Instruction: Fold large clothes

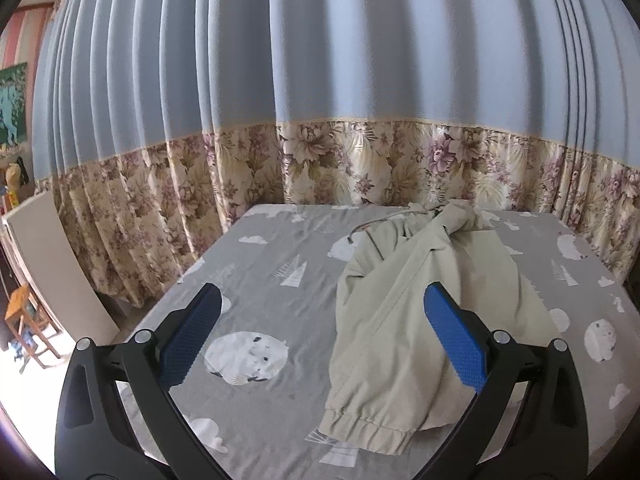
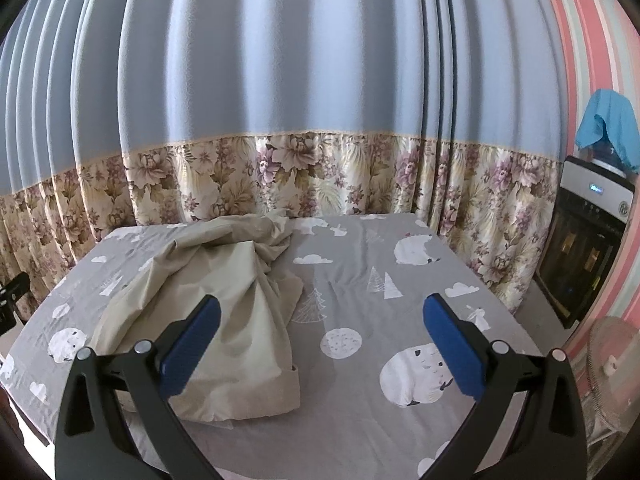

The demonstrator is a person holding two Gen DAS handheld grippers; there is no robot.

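A pale khaki garment lies crumpled on a bed with a grey sheet printed with white animals and trees. Its elastic cuff points toward me, and a drawstring trails near the far end. My left gripper hovers open above the sheet, with its right blue pad over the garment's left side. In the right wrist view the same garment lies left of centre on the sheet. My right gripper is open above the bed, its left pad over the cloth. Neither holds anything.
Blue curtains with a floral lower band hang close behind and beside the bed. A white board and a wooden stool stand at the left. A dark appliance under a blue cloth and a fan stand at the right.
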